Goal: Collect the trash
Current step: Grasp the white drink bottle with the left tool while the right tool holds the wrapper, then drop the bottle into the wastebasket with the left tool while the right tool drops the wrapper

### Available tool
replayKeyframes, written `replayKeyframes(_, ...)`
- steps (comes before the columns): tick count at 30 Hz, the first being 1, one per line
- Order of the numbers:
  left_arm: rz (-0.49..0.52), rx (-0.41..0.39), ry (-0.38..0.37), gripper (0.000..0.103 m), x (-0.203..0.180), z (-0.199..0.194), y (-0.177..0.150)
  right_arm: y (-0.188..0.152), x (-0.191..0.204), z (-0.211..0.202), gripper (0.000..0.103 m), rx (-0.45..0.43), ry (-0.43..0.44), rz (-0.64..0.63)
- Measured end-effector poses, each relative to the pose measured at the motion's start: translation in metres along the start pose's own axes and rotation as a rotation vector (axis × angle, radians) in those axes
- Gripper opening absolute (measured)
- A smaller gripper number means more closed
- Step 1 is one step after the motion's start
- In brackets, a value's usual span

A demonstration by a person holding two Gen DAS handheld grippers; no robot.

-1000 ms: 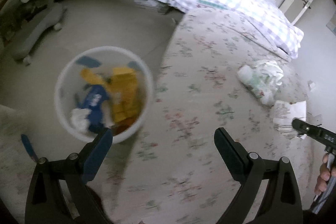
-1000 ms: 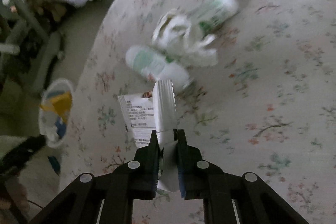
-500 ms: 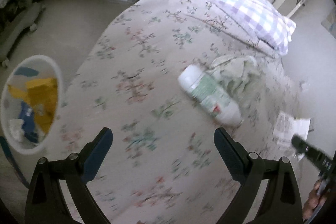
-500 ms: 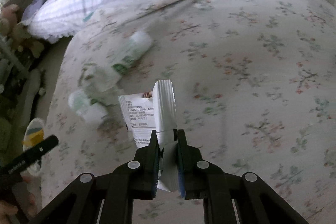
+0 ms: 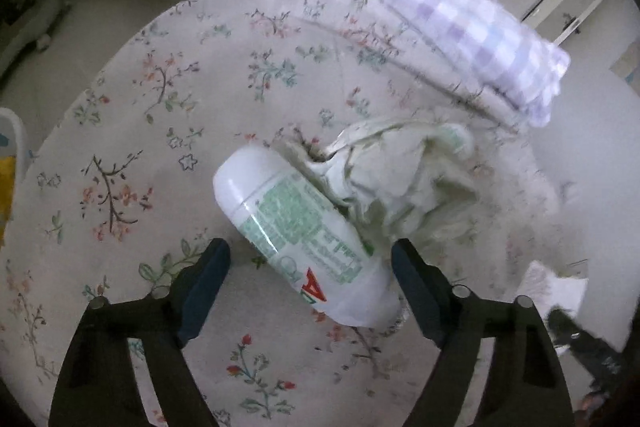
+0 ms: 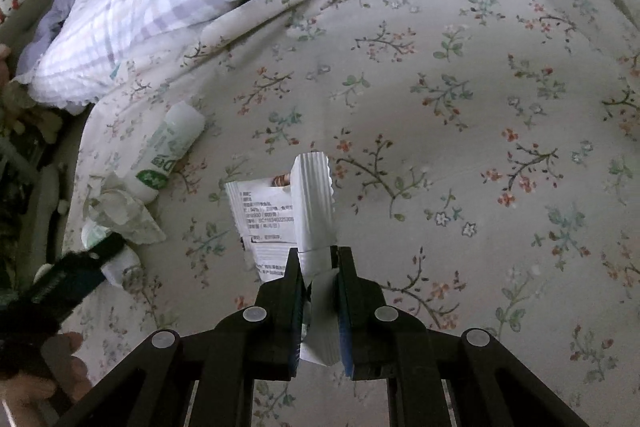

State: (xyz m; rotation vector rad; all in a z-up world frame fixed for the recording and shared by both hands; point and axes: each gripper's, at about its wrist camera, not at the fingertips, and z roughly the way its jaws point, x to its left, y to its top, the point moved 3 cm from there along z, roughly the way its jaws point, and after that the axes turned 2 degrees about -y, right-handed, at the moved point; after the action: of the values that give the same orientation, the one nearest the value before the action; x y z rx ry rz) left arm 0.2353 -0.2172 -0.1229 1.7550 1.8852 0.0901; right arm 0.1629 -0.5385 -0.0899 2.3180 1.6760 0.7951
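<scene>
I am bringing my spread left hand-held gripper [image 5: 310, 267] around the bottle [image 5: 298, 239] lying on the bed [image 5: 132, 131], seemingly touching crumpled tissue [image 5: 400, 183], so I should centre before closing, while my right hand-held gripper [image 6: 319, 267] is pinching a wrapper [image 6: 308, 211].

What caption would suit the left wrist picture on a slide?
Open left gripper straddling a white green-labelled bottle beside crumpled tissue on a floral bedspread.

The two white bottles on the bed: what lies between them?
Crumpled white paper lies between the near bottle and the far bottle; both wrist views show it.
</scene>
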Motion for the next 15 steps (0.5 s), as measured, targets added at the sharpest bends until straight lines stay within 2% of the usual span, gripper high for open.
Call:
replayKeyframes(1, 0.020, -0.008, 0.017, 0.080, -0.002, 0.000, 0.000, 0.000, 0.001, 0.001, 0.013, 0.002, 0.001, -0.002)
replayKeyframes(3, 0.040, -0.002, 0.033, 0.062, -0.002, -0.002, -0.001, 0.001, 0.003, 0.002, 0.013, 0.004, 0.003, -0.010)
replayKeyframes(6, 0.040, 0.021, 0.004, 0.051, 0.008, -0.007, -0.002, 0.002, 0.007, 0.003, 0.013, 0.002, 0.005, -0.017)
replayKeyframes(10, 0.041, 0.060, -0.053, 0.046, 0.022, -0.018, -0.007, 0.002, 0.019, 0.003, 0.013, 0.000, 0.016, -0.022)
replayKeyframes(15, 0.097, 0.079, -0.074, 0.043, 0.037, -0.040, -0.016, -0.001, 0.043, 0.000, 0.013, -0.008, 0.029, -0.047)
